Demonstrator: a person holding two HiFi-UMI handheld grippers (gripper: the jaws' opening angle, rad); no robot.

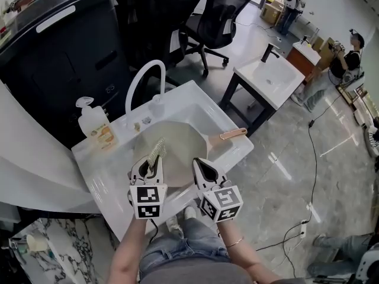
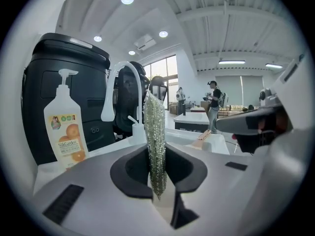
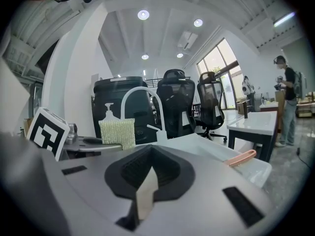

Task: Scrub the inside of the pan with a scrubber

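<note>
A beige pan (image 1: 180, 139) lies in the white sink (image 1: 204, 112), its pinkish handle (image 1: 233, 134) over the sink's right rim. My left gripper (image 1: 148, 163) hovers over the pan's near edge, shut on a sparkly greenish scrubber (image 1: 157, 151) that stands upright out of the jaws. In the left gripper view the scrubber (image 2: 156, 141) is pinched edge-on in the left gripper (image 2: 159, 188). My right gripper (image 1: 202, 166) hangs beside it, shut and empty; the right gripper (image 3: 146, 191) looks past the scrubber (image 3: 117, 133) and the pan handle (image 3: 241, 158).
A curved white faucet (image 1: 144, 81) rises at the sink's back. A soap pump bottle (image 1: 95, 124) stands on the back left corner. A large dark bin (image 1: 65, 52), office chairs (image 1: 216, 16) and a second sink table (image 1: 269, 78) stand beyond. People work at the far right.
</note>
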